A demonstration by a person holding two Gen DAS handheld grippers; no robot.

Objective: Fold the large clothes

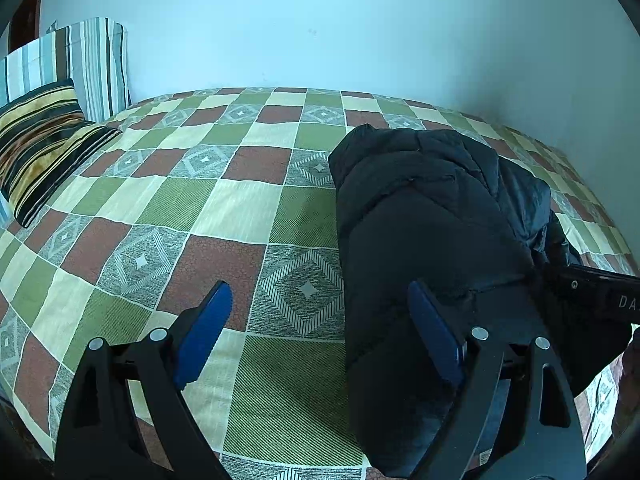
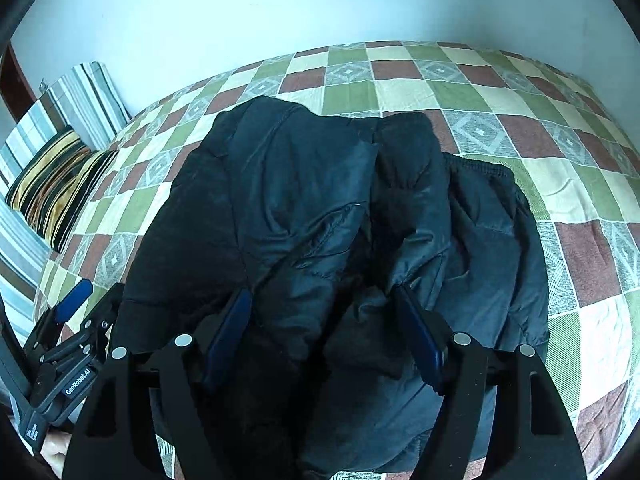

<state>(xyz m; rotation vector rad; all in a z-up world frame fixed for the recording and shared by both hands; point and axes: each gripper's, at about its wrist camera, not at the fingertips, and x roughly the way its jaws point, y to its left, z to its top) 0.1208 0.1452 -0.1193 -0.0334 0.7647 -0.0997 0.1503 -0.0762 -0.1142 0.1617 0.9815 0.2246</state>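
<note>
You have bed with checked patchwork bedspread (image 1: 224, 216) in green, cream, rust-brown and grey diamond squares; cloth slightly wrinkled, covers whole surface you see. At head end, on your left: dark velvety cushion with gold and black stripes (image 1: 42, 140) lying on bedspread, tilted. Just behind it, taller pillow in grey, white and brown stripes (image 1: 96, 64) propped upright against plain pale blue-white wall (image 1: 320, 20). Dark brown wooden edge (image 2: 16, 84) beside striped pillow, too cropped for you to identify.
</note>
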